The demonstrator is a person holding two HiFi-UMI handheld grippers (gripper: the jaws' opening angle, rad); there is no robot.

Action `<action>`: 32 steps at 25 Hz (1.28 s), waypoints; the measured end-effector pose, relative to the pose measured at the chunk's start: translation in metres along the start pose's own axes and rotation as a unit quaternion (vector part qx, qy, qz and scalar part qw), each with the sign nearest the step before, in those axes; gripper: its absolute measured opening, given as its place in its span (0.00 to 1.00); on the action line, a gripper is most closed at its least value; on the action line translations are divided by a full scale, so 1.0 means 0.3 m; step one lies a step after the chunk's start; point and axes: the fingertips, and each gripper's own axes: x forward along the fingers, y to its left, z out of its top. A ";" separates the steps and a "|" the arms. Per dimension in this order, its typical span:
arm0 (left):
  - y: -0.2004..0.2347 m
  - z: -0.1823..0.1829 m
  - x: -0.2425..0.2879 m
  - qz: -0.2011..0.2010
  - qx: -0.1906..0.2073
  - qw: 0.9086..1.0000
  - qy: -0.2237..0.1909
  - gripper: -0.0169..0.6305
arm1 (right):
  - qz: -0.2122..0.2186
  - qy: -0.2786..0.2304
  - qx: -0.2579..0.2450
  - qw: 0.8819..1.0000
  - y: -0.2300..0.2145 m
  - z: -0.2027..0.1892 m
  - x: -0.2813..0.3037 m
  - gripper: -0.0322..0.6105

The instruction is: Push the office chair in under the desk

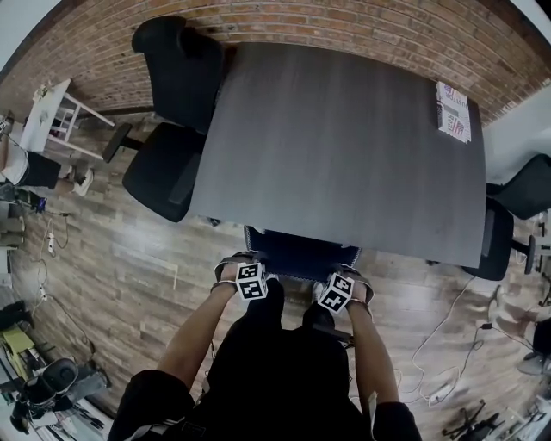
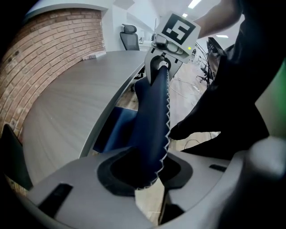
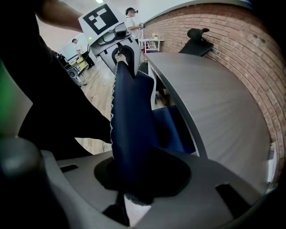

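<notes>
Jaws of left gripper (image 2: pixel 149 172) and right gripper (image 3: pixel 134 179) are clamping the backrest top of the office chair (image 1: pixel 297 254), just beside the desk (image 1: pixel 344 146).

left claw (image 1: pixel 244 261) and right claw (image 1: pixel 348 276) side by side, clamped, steeply downward

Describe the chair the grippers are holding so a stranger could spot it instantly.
Find the grey desk by the brick wall. At its near edge, partly tucked under, stands the office chair, its backrest clamped by the left gripper and right gripper. It alone is dark blue; the other chairs are black.
</notes>
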 end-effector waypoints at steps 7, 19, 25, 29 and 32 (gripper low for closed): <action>0.071 -0.020 -0.005 -0.001 0.016 1.000 0.001 0.20 | -0.010 -0.003 0.014 1.000 -0.046 0.039 0.006 0.23; 0.116 -0.016 0.011 -0.001 0.019 1.000 -0.002 0.20 | -0.003 -0.001 0.014 1.000 -0.089 0.041 0.019 0.24; 0.119 -0.017 0.012 0.011 -0.006 1.000 -0.009 0.21 | -0.010 -0.006 0.022 1.000 -0.095 0.042 0.015 0.26; 0.125 -0.013 0.003 0.013 -0.047 0.999 -0.018 0.26 | -0.013 -0.006 0.038 0.999 -0.101 0.043 0.014 0.31; 0.122 -0.001 -0.008 0.016 -0.088 0.995 -0.033 0.31 | -0.016 -0.004 0.050 0.999 -0.098 0.041 0.005 0.35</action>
